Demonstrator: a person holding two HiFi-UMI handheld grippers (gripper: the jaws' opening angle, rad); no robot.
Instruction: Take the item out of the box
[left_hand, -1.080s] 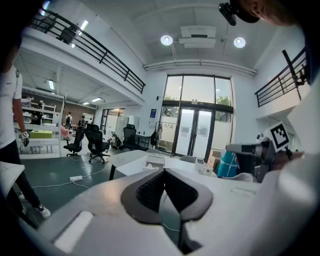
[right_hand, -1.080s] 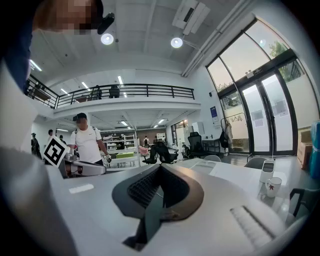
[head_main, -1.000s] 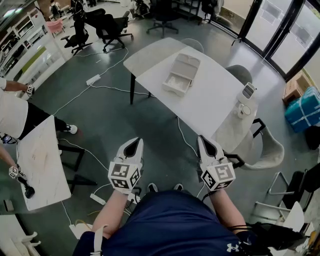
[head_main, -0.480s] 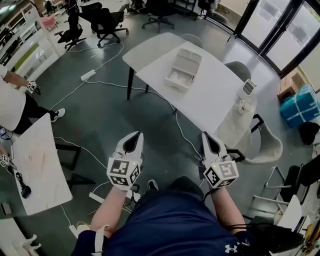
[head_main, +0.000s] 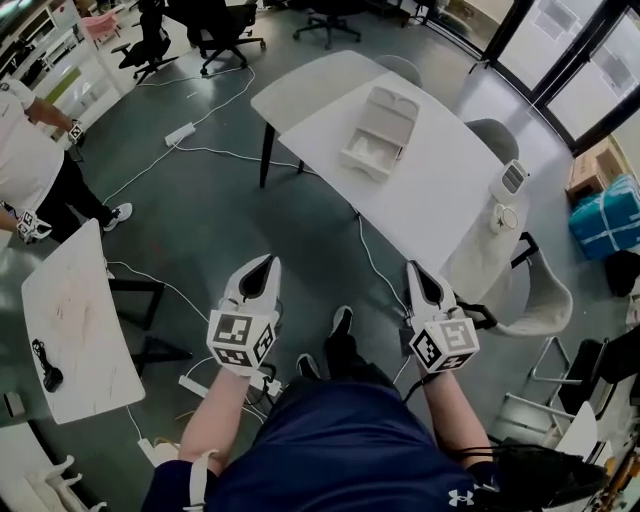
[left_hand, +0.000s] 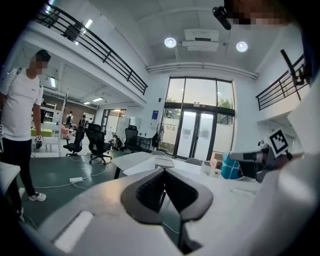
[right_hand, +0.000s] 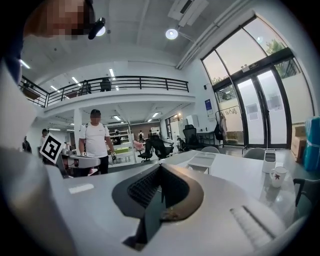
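A white box (head_main: 380, 132) lies on the long white table (head_main: 440, 200), far ahead of both grippers; what it holds is too small to make out. My left gripper (head_main: 268, 262) and right gripper (head_main: 413, 268) hang side by side over the grey floor, well short of the table, both shut with nothing between the jaws. In the left gripper view the box (left_hand: 163, 161) shows past the left gripper (left_hand: 164, 173). From the right gripper view, the box (right_hand: 202, 160) sits beyond the right gripper (right_hand: 160, 168).
A white mug (head_main: 503, 218) and a small white device (head_main: 511, 179) stand at the table's right end, next to a grey chair (head_main: 545, 292). Cables and a power strip (head_main: 181, 133) cross the floor. A second white table (head_main: 75, 320) and a person (head_main: 35, 165) are at the left.
The view has shifted as I step forward, one foot now out ahead. Both grippers stay shut and level. The person at the left has moved further into view.
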